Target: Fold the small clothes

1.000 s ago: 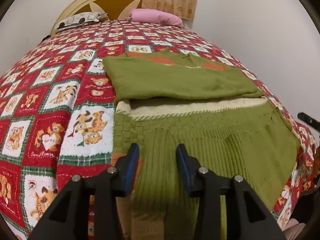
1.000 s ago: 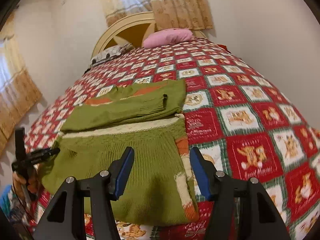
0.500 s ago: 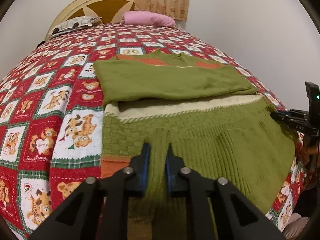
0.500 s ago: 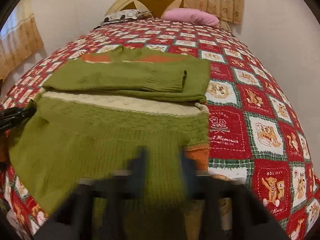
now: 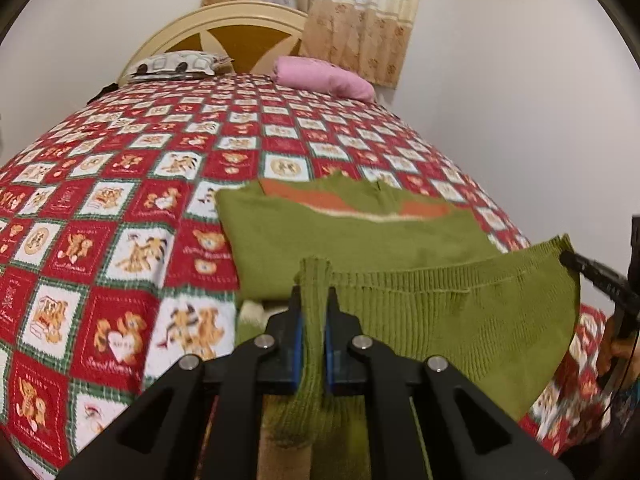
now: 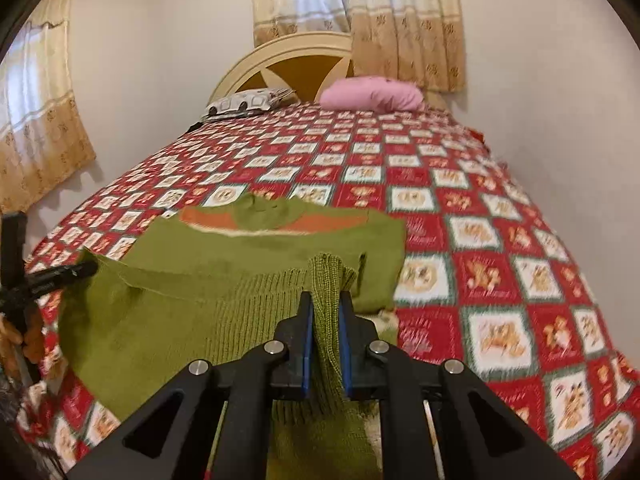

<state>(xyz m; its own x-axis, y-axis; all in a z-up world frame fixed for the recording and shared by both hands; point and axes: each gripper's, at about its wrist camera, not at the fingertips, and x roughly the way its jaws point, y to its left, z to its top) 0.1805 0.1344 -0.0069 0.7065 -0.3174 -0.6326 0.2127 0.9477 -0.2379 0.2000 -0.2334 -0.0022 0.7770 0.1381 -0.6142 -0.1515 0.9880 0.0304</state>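
Across the red teddy-bear patchwork bed (image 5: 120, 208), sleeves lying folded, both the left tongs (image 5: 313, 320) and right tongs (image 6: 326, 320) are clamping the green knitted sweater (image 5: 360, 240) at its near hem, lifting it, apparently for the final fold.

sweater (image 5: 360, 240) on bedspread (image 5: 120, 208) | pillows (image 5: 324, 78) behind, at headboard (image 5: 224, 32)

Patchwork quilt (image 5: 120, 240), pink pillow (image 6: 372, 96), curtains (image 6: 404, 20)

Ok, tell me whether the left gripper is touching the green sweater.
Touching. The left wrist view shows the left gripper shut on a bunched fold of the green sweater, knit pressed between both blue pads.
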